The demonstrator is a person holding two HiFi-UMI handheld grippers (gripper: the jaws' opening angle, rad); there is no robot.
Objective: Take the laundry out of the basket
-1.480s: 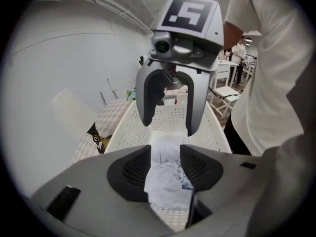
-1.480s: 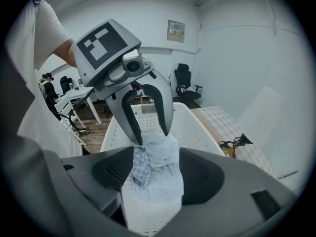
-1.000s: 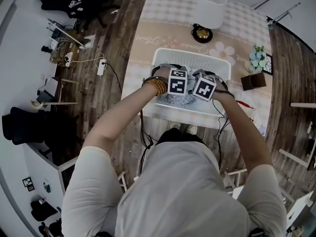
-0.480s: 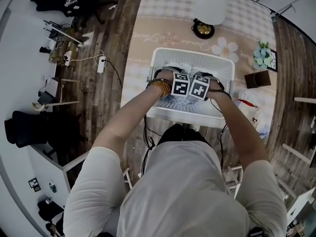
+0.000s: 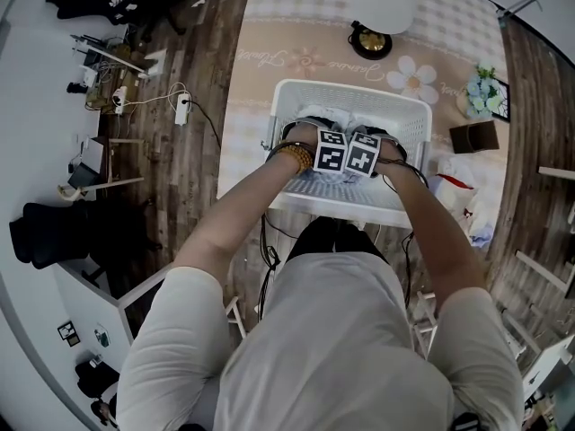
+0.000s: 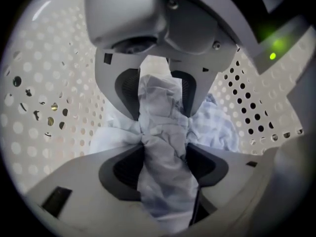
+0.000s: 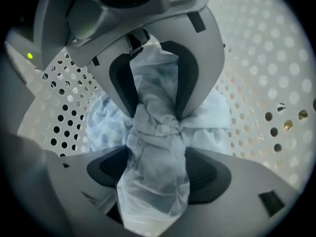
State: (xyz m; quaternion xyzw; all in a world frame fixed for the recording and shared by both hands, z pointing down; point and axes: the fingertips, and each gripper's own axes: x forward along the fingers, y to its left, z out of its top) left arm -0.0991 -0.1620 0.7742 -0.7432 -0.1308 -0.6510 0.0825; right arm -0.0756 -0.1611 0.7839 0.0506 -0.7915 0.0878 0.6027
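Nearest to us, both forearms reach forward and down into the white perforated basket (image 5: 337, 212), which stands on the bench (image 5: 269, 79) straight ahead. We judge the steep downward aim is deliberate: the laundry (image 6: 163, 177) lies low inside the basket walls, so it can only be reached from above.

The left claw (image 5: 331, 151) and the right claw (image 5: 363, 153) sit close side by side over the middle of the heap, their marker cubes almost touching. That suggests a two-point pick of one crumpled garment, so it lifts without trailing.

In the left gripper view the jaws stand as wide as they go, having just been opening. A twisted ridge of pale, faintly checked cloth rises between them and fills the gap. The right gripper view shows the same: jaws spread wide, just opened, with a bunched white fold standing between the pads. We read neither claw as clamped yet; the cloth is between the jaws, not gripped.

All the laundry is still in the basket. Beyond it, a lamp (image 5: 384, 7) stands at the far end of the bench.
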